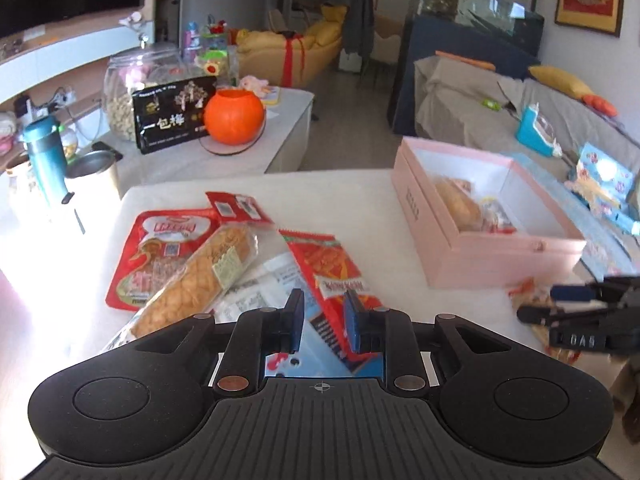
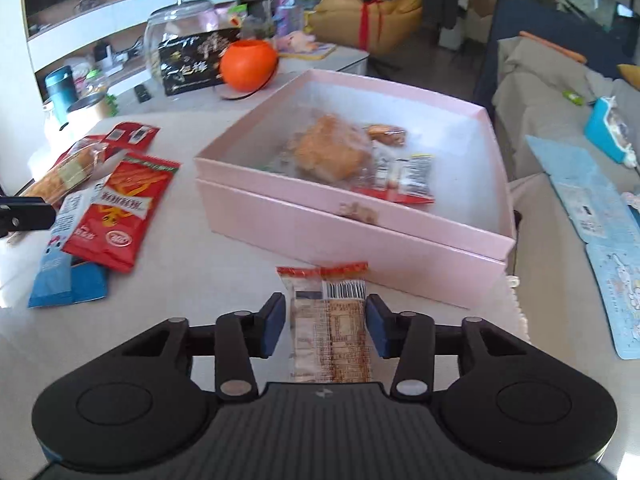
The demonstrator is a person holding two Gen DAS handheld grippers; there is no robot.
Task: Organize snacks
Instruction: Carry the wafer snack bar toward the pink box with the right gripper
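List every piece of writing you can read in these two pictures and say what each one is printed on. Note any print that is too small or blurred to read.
"一包梅": black snack bag beside the orange pot.
"DAS": body of the right hand-held gripper, seen from the left wrist.
Red snack packet: white characters, blurred, unreadable.
Red-and-white pouch: logo washed out, unreadable.
Clear-wrapped snack: barcode and fine print, too small.
Pink box: side lettering, too small.

Snacks in pink box blurred; blue packet half hidden behind left gripper.
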